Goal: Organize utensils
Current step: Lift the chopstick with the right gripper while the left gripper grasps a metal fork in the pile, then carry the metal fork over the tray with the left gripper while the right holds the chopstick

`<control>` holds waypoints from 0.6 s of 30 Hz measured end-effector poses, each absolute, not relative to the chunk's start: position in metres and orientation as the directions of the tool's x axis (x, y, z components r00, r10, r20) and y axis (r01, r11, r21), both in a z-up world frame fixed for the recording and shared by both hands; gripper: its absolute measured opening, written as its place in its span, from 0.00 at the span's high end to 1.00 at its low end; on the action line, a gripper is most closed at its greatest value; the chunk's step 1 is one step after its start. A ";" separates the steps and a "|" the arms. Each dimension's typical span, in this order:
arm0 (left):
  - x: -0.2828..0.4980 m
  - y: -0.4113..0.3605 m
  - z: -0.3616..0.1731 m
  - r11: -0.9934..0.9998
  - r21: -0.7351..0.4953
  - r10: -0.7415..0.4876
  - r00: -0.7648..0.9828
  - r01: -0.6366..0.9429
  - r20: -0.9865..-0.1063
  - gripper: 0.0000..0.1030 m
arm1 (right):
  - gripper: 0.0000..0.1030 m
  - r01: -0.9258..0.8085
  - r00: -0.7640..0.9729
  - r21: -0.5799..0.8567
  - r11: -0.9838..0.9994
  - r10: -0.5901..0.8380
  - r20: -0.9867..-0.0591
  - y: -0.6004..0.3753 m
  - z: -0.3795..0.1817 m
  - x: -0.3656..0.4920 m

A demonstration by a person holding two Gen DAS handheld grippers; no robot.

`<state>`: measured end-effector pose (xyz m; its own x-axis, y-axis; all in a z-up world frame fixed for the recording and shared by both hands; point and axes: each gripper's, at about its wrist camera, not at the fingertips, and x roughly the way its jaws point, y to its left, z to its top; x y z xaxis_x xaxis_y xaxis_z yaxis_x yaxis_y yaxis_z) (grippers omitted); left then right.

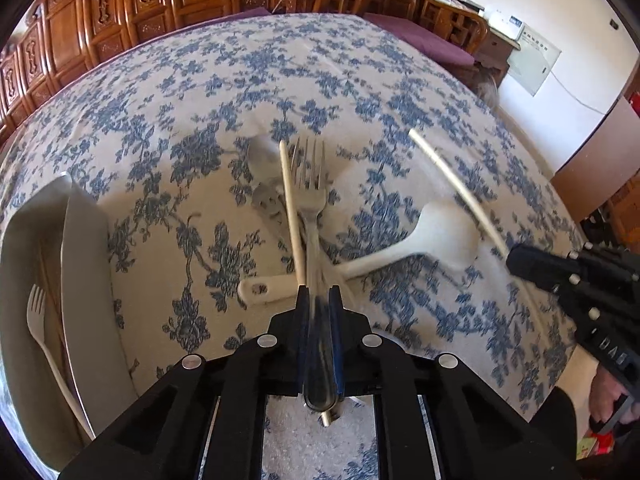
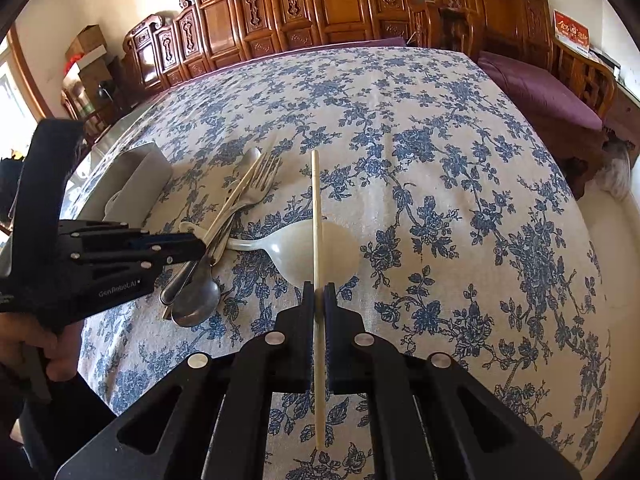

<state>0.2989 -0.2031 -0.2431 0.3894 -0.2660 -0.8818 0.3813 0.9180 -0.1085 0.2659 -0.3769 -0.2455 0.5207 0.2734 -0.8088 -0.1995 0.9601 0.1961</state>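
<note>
My left gripper [image 1: 319, 290] is shut on the handle of a metal fork [image 1: 310, 192], tines pointing away; it also shows in the right wrist view [image 2: 256, 184]. My right gripper [image 2: 319, 286] is shut on a pale chopstick [image 2: 316, 208], seen at the right in the left wrist view [image 1: 452, 184]. A second chopstick [image 1: 291, 208], a metal spoon [image 2: 196, 300] and a white plastic rice paddle [image 1: 440, 236] lie crossed on the cloth under the fork. A white utensil tray [image 1: 80, 264] at the left holds a white plastic fork [image 1: 38, 312] and chopsticks.
The table has a blue floral cloth [image 2: 440, 200]. Carved wooden screens [image 2: 320, 4] and a purple-cushioned bench [image 2: 536, 88] stand behind it. The tray also shows at the left in the right wrist view [image 2: 136, 184].
</note>
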 end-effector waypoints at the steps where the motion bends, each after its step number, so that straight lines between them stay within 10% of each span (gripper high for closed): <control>1: 0.299 -0.204 -0.241 0.918 -0.106 -0.266 0.396 0.383 -0.879 0.92 | 0.94 -0.198 0.521 0.196 0.960 0.273 -0.809 -0.377 -0.245 0.266; 18: 0.337 -0.224 -0.254 0.916 -0.023 -0.196 0.396 0.401 -0.897 0.91 | 0.94 -0.192 0.516 0.206 0.959 0.278 -0.811 -0.378 -0.247 0.266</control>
<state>0.3366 -0.2235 -0.2537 0.3960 -0.1957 -0.8971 0.4013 0.9156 -0.0226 0.2658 -0.3778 -0.2468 0.5157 0.2777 -0.8105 -0.1925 0.9594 0.2062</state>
